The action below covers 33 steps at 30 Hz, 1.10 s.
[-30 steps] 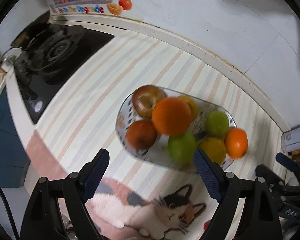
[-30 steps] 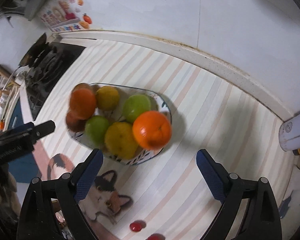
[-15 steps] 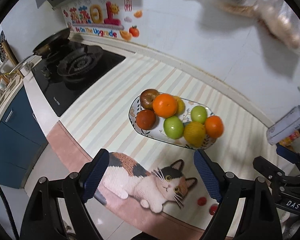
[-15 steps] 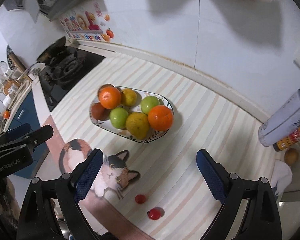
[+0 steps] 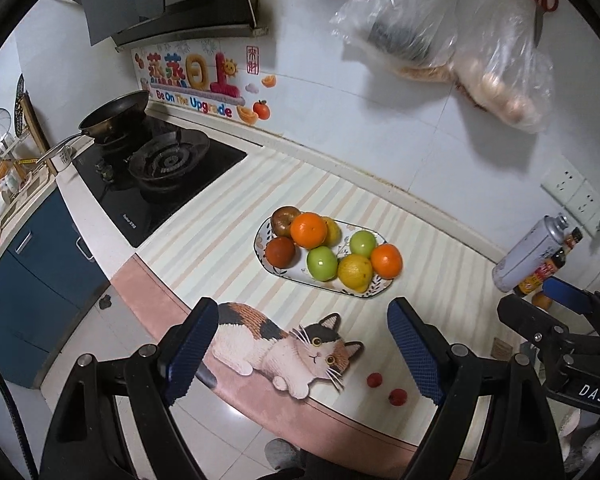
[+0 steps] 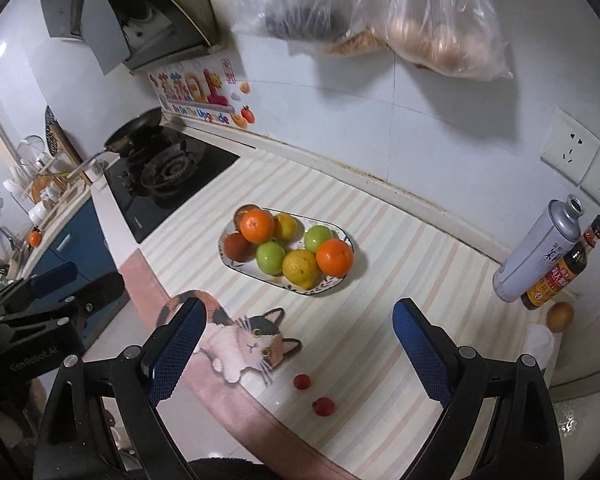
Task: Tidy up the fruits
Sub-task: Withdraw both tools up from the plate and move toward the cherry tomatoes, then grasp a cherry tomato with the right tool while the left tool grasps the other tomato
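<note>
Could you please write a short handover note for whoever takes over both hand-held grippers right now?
Left hand-held gripper: open, empty, above the counter edge.
Right hand-held gripper: open, empty, alongside it.
Plate mid-counter holds eight fruits: two oranges, two green, two yellow, two dark red.
Two small red fruits lie loose near the front edge, beside the cat picture.
Probably left: those two, if they belong with the rest.

My left gripper [image 5: 302, 350]: black plastic arms, silver screws, blue cross-hatched pads; right gripper [image 6: 300, 350] same build; white "DAS" lettering on its body.
</note>
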Each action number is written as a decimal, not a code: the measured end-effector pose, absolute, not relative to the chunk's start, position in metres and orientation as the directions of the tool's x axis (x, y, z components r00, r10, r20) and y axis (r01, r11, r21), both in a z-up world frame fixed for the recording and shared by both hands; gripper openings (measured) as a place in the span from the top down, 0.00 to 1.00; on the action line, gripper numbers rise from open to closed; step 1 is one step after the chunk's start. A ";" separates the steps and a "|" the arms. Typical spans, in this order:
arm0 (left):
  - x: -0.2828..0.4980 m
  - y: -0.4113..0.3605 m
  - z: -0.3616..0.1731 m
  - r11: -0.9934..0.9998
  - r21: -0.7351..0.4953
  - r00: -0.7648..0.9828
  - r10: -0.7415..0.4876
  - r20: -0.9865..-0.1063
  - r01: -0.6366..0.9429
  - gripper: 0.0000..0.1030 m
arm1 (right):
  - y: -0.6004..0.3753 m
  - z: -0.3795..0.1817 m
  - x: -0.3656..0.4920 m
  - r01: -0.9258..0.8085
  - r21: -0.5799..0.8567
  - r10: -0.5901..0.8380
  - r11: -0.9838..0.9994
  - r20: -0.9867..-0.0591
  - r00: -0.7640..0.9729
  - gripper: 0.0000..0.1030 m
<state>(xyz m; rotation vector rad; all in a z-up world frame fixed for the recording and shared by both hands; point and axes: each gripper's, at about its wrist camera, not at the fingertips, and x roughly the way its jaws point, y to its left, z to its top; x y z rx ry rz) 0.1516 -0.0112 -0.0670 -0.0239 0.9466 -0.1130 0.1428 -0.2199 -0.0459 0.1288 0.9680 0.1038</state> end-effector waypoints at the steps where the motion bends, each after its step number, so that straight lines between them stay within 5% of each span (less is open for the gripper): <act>1: 0.148 -0.011 -0.064 0.994 -0.069 0.585 -0.106 -0.804 0.085 0.16 | -0.219 -0.042 0.140 -0.032 0.155 0.145 0.987 -0.809 0.569 0.06; 21: 0.129 -0.008 -0.045 0.996 -0.049 0.624 -0.086 -0.776 0.076 0.16 | -0.224 -0.039 0.132 0.006 0.165 0.131 0.986 -0.805 0.578 0.06; 24: 0.139 -0.009 -0.058 0.997 -0.028 0.601 -0.065 -0.797 0.071 0.00 | -0.232 -0.067 0.140 0.035 0.160 0.118 0.986 -0.839 0.531 0.06; 33: 0.169 -0.029 -0.154 0.992 0.074 0.413 0.024 -0.911 0.105 0.00 | -0.254 -0.230 0.152 0.133 0.208 0.179 0.969 -0.963 0.203 0.08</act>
